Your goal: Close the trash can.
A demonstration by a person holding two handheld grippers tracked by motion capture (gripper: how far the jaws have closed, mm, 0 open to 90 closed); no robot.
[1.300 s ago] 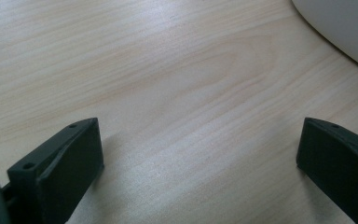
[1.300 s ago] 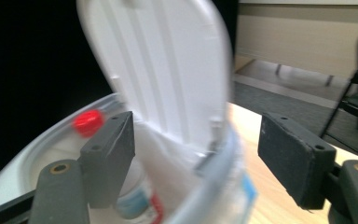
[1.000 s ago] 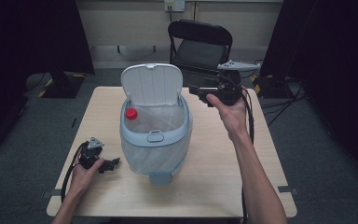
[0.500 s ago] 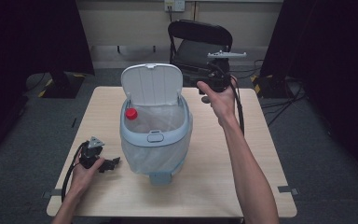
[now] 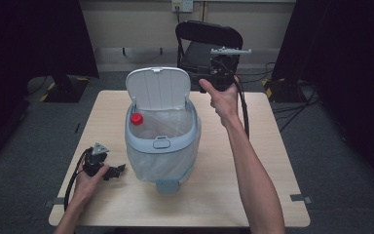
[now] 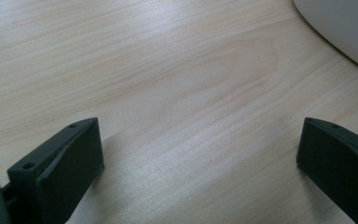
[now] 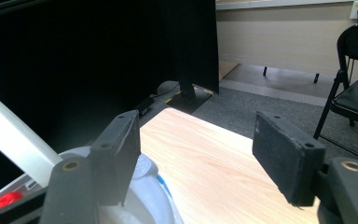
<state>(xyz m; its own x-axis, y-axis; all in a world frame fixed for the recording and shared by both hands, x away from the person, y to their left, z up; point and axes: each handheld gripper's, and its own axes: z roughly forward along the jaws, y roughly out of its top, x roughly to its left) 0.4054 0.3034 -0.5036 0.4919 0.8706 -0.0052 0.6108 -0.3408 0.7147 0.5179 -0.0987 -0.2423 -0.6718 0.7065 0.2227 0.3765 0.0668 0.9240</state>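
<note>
right claw (image 5: 202, 78) hangs open beside the bin's raised lid (image 5: 158, 87).

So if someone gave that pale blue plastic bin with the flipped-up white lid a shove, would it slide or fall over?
The pale blue plastic bin would probably slide on the smooth wooden table. It looks light: thin plastic, a clear liner, and seemingly just one red-capped item inside. It stands tall on a narrowing base with the white lid raised, so a high push might tip it.
</note>
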